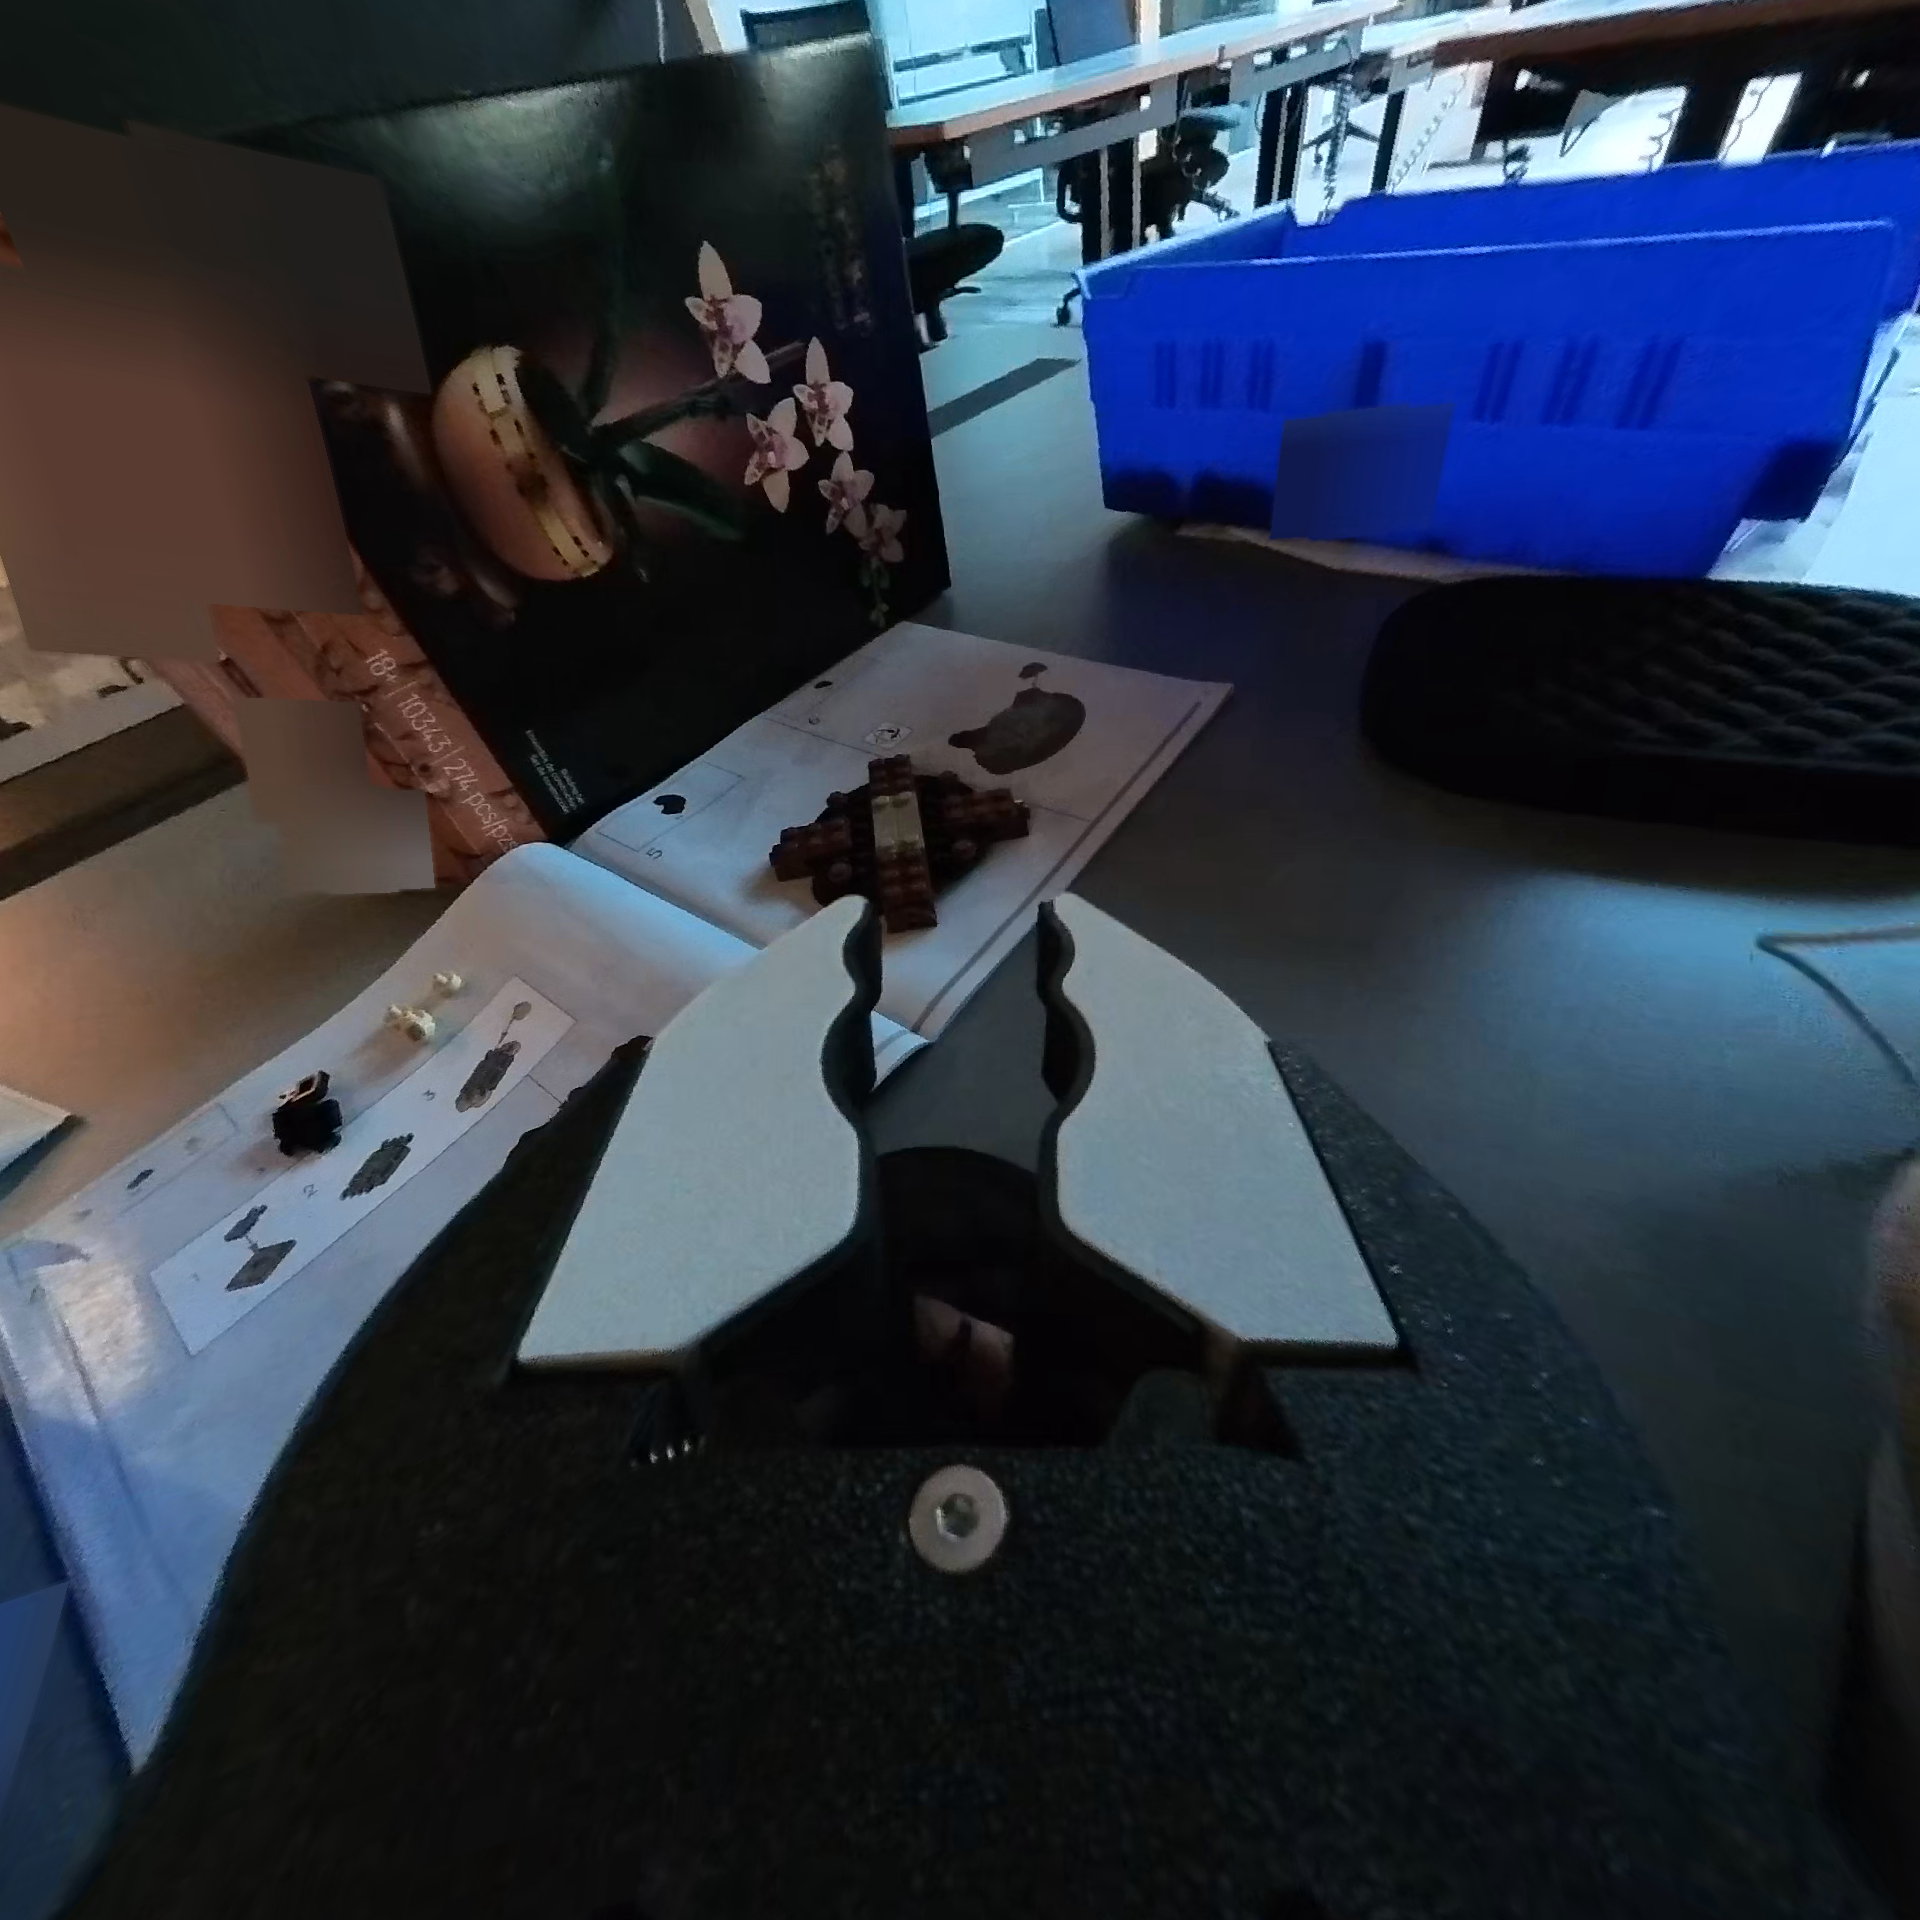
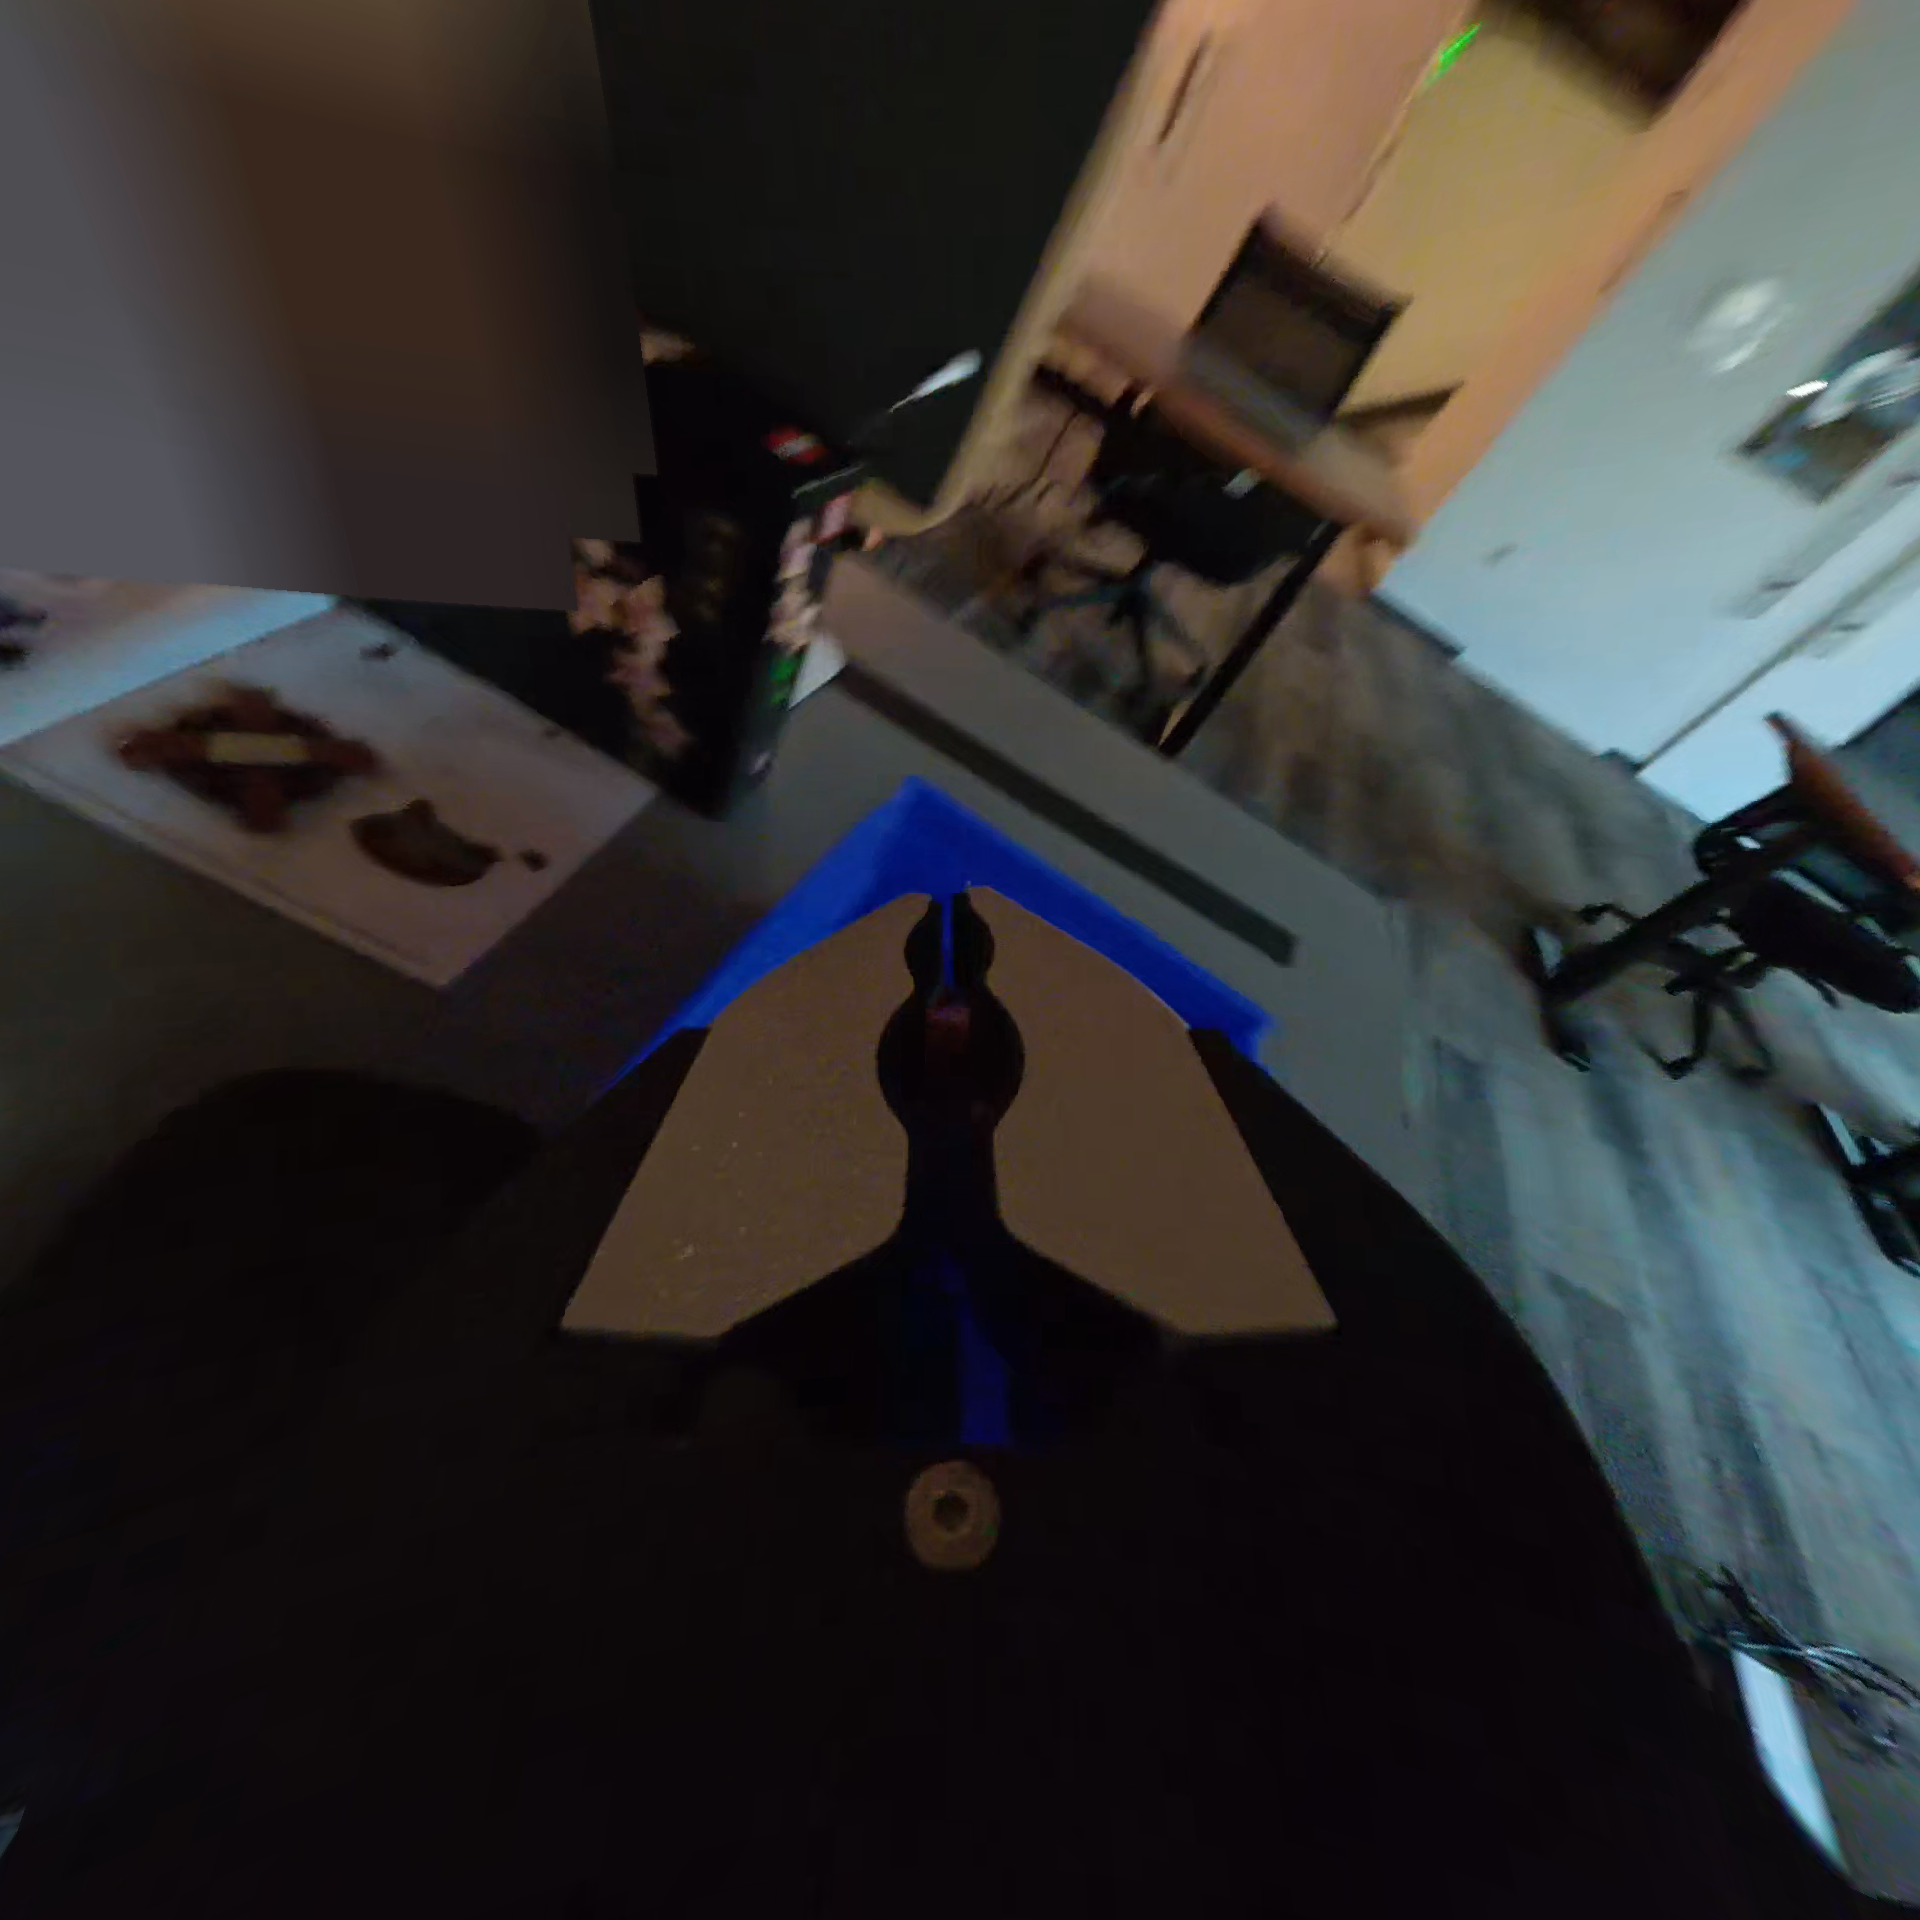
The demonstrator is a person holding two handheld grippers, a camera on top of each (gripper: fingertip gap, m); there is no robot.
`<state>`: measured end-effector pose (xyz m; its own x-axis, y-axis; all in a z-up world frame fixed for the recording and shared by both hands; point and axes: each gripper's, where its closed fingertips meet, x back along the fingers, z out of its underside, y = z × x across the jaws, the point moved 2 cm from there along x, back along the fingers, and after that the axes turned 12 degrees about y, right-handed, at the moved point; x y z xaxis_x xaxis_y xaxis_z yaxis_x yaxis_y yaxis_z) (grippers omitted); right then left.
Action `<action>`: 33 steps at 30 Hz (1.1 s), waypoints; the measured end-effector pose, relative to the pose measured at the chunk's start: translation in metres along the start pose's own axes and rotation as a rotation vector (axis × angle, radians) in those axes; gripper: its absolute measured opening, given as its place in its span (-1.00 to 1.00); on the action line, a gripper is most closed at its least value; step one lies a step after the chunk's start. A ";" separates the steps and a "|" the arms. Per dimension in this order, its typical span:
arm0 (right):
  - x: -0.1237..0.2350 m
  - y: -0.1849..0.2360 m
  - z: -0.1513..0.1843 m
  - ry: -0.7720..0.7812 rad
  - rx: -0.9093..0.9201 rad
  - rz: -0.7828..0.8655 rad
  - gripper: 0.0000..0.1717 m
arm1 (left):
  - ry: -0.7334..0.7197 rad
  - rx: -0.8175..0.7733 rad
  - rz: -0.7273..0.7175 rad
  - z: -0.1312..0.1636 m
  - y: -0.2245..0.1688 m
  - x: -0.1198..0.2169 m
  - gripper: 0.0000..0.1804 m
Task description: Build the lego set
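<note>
Two grey fingertips of our left gripper (image 1: pixel 951 914) stood spread and empty; the dark-brown brick assembly (image 1: pixel 896 831), on the open white instruction booklet (image 1: pixel 1091 727), lay just above them at frame centre, its long axis pointing toward us. Our right gripper (image 2: pixel 952 914) was pressed together over the blue plastic bin (image 2: pixel 914 831), a small reddish piece (image 2: pixel 948 1023) seemingly pinched.

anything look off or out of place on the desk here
Mostly tidy. The dark box with the orchid picture stands on its side, so its printed flowers run sideways. The brown brick assembly and a few loose small pieces sit right on the open instruction booklet, covering part of its pages. Nothing looks spilled or broken.
</note>
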<state>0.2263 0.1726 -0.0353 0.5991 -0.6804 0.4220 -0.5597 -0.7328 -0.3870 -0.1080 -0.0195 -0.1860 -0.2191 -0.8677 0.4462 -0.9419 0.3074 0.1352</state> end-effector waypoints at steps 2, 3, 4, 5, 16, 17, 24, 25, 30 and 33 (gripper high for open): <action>0.015 -0.019 0.013 -0.080 -0.056 0.027 -0.90 | -0.015 0.018 0.003 -0.001 0.002 0.002 -0.70; 0.019 -0.026 0.020 -0.120 -0.082 0.032 -0.70 | -0.027 0.027 0.006 -0.002 0.003 0.003 -0.71; 0.021 -0.032 0.028 -0.146 -0.111 0.025 -0.48 | -0.040 0.037 0.009 -0.003 0.004 0.004 -0.72; 0.021 -0.035 0.039 -0.142 -0.131 0.000 -0.70 | -0.055 0.047 0.013 -0.004 0.004 0.006 -0.73; -0.006 -0.013 0.130 0.141 0.070 -0.204 -0.98 | -0.038 0.189 0.038 -0.001 0.018 0.004 -0.60; -0.009 -0.010 0.133 0.145 0.091 -0.210 -0.98 | -0.032 0.197 0.039 -0.001 0.019 0.003 -0.59; -0.026 -0.004 0.148 0.221 0.020 -0.278 -0.29 | 0.062 0.181 0.058 0.006 0.015 -0.007 -0.40; -0.025 -0.004 0.150 0.235 0.011 -0.291 -0.50 | 0.076 0.177 0.060 0.007 0.014 -0.008 -0.36; -0.019 0.003 0.138 0.154 -0.022 -0.381 -1.00 | 0.112 0.171 0.068 0.010 0.013 -0.012 -0.24; -0.033 0.023 0.135 0.249 -0.031 -0.478 -0.91 | 0.126 0.174 0.079 0.011 0.012 -0.013 -0.24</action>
<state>0.2708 0.1773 -0.1690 0.6395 -0.2469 0.7280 -0.2771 -0.9574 -0.0813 -0.1190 -0.0085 -0.2000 -0.2704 -0.7845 0.5580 -0.9552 0.2909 -0.0538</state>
